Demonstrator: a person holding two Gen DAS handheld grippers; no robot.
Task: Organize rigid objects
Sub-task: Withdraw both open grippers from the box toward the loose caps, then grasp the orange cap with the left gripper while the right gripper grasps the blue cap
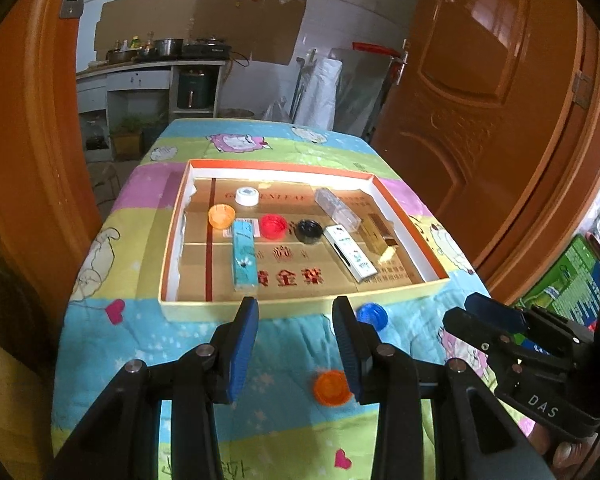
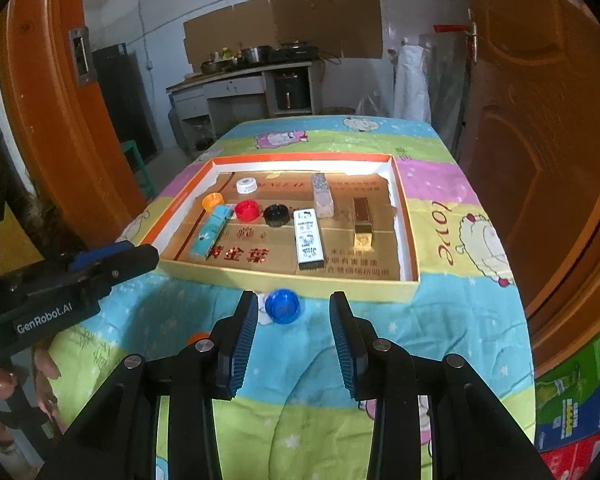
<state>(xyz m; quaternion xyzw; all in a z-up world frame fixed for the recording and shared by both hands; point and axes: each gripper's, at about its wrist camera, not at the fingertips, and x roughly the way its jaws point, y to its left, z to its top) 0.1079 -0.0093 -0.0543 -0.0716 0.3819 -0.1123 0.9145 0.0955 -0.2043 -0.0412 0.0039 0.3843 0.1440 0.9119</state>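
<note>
Bench [image 2: 440, 312]: covered in a bright cartoon-print cloth.
Box lid [image 1: 300, 308]: shallow, open-topped, mid-bench; holds caps and small boxes.
Left gripper [image 1: 296, 344]: low over the near cloth, pointing toward the box lid, fingers apart, holding nothing.
Right gripper [image 2: 294, 336]: level beside the left, fingers apart, holding nothing.
Blue cap [image 2: 282, 306]: on the cloth just before the box lid, ahead of the right gripper's gap.
Orange cap [image 1: 332, 388]: on the cloth, beside the left gripper's right finger.
</note>
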